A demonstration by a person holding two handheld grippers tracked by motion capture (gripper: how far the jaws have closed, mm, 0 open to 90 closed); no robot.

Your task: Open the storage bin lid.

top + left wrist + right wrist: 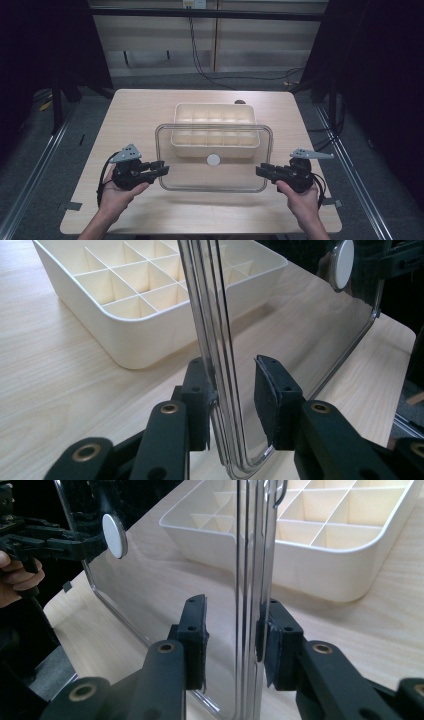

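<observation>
Clear lid (215,177) being held above desk (130,115), near edge of cream divider tray (216,131); rigid, light, slick. Left gripper (161,168), right gripper (261,171) jaws straddling opposite rims, gaps visible, not clenched.

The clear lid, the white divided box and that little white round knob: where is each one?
Clear lid (190,177): high view, bare front part of the panel.
White divided box (125,342): left gripper view, outer wall near the corner.
White round knob (114,536): right gripper view, its flat face.

The clear lid (215,172) spans between both grippers, its left edge between the left gripper (161,168) jaws, its right edge between the right gripper (260,171) jaws. The divided tray (216,131) lies beyond the jaws.
</observation>
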